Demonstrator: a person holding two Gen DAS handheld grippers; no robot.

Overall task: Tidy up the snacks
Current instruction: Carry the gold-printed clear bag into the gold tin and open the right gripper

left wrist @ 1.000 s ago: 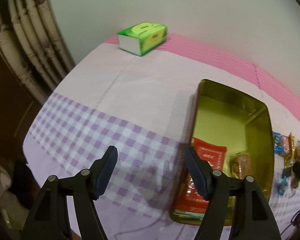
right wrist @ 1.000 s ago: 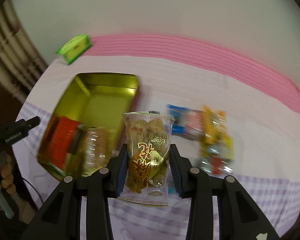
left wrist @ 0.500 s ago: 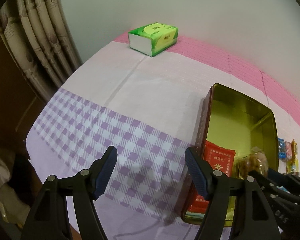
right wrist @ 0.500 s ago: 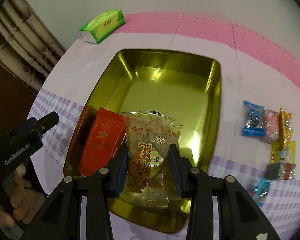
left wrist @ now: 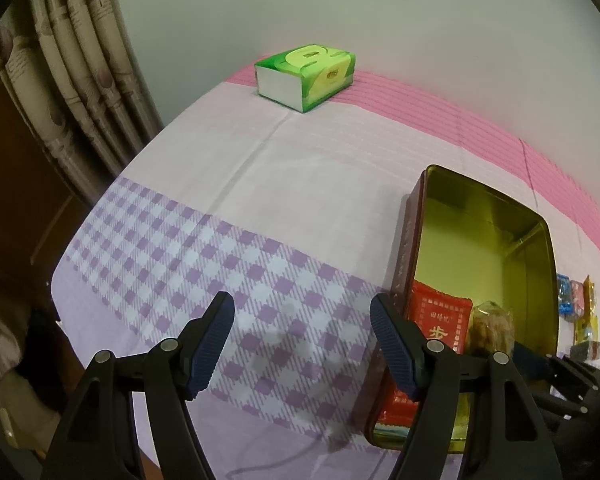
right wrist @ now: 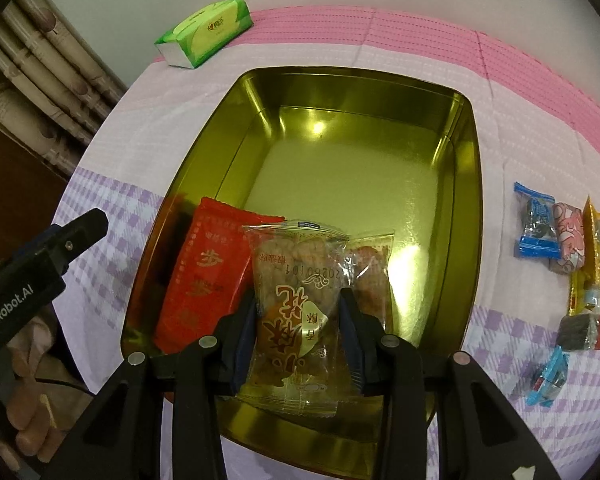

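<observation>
My right gripper (right wrist: pixel 298 332) is shut on a clear packet of brown biscuits (right wrist: pixel 296 280) and holds it upright over the near end of the gold tin (right wrist: pixel 466 208). Inside the tin a red packet (right wrist: pixel 204 268) lies at the left and another clear biscuit packet (right wrist: pixel 370 276) sits behind the held one. In the left wrist view the same tin (left wrist: pixel 538 264) is at the right with the red packet (left wrist: pixel 436 320) and the biscuit packet (left wrist: pixel 492 326) in it. My left gripper (left wrist: pixel 302 344) stands open over the checked cloth, left of the tin, with nothing between its fingers.
Several loose wrapped snacks (right wrist: pixel 568 256) lie on the cloth right of the tin. A green tissue box (left wrist: pixel 306 76) stands at the far edge by the wall. A curtain (left wrist: pixel 72 80) hangs at the left past the table edge. A hand (right wrist: pixel 28 412) shows at lower left.
My right gripper carried the biscuit packet leftward and down, from beside the tin to over its near end. The left gripper drifted slightly left and stayed open.
</observation>
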